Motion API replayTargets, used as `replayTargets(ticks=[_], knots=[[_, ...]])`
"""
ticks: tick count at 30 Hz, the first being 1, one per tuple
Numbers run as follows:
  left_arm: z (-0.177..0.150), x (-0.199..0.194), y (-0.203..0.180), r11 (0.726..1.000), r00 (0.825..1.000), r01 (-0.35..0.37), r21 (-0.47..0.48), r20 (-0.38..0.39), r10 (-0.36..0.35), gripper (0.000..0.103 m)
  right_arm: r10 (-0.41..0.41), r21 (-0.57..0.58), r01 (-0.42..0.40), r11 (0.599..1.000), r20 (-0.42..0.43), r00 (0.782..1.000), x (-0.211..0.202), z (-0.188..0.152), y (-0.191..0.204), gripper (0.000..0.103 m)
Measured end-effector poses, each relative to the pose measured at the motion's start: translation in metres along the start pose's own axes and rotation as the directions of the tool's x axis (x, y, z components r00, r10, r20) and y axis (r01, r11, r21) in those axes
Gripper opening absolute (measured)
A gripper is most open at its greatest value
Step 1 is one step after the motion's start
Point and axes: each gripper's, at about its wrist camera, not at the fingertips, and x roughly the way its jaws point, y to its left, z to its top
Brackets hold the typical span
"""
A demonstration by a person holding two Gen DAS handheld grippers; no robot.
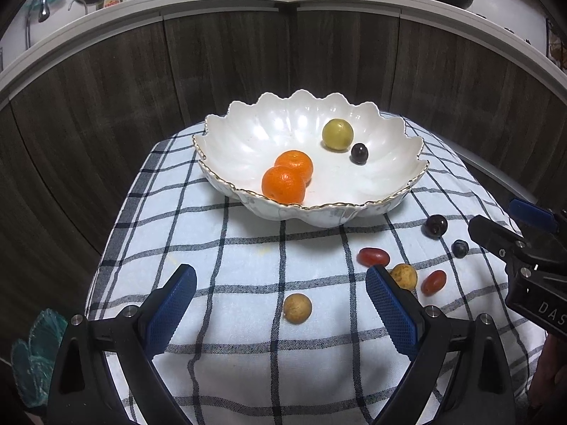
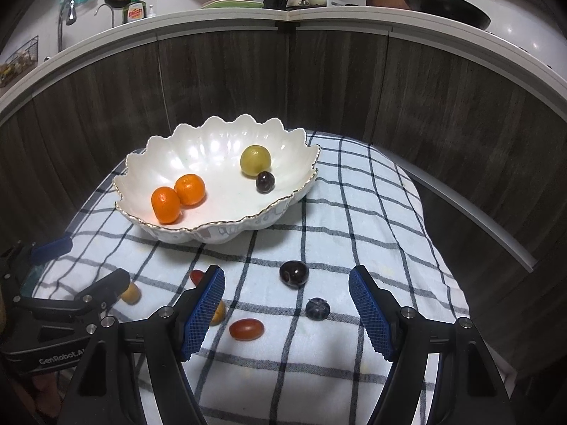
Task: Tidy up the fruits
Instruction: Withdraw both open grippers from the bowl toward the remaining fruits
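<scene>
A white scalloped bowl [image 1: 397,198] [image 2: 283,209] on a checked cloth holds two oranges [image 1: 283,184] [image 2: 165,204], a green fruit [image 1: 337,134] [image 2: 255,160] and a dark cherry [image 1: 359,153] [image 2: 265,181]. Loose on the cloth lie a tan longan [image 1: 297,308], a second longan [image 1: 404,275], two red grape tomatoes [image 1: 372,256] [image 2: 246,329], a dark cherry [image 1: 436,225] [image 2: 294,273] and a blueberry [image 1: 460,248] [image 2: 318,308]. My left gripper [image 1: 280,294] is open, the longan between its fingers. My right gripper [image 2: 287,297] is open above the cherry and blueberry.
The checked cloth [image 1: 248,248] [image 2: 372,219] covers a small table in front of dark wood cabinet doors [image 1: 230,63]. A counter above carries a wok [image 2: 446,3], dish soap [image 2: 134,9] and crockery. A teal cloth [image 1: 35,354] lies at the lower left.
</scene>
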Motion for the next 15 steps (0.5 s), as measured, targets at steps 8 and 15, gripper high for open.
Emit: replayTargets(ticks=[8,15], knots=[[-0.010,0.000,-0.001,1.000,1.000,-0.003,0.001,0.026,0.003,0.098,-0.004,-0.019,0.005,1.000,0.027,1.000,-0.002,-0.015,0.006,0.074],[-0.014,0.002,-0.002,1.000,0.999,-0.010,0.005,0.041,0.010,0.097,-0.002,-0.035,0.003,0.999,0.025,1.000,0.003,-0.026,0.010,0.074]])
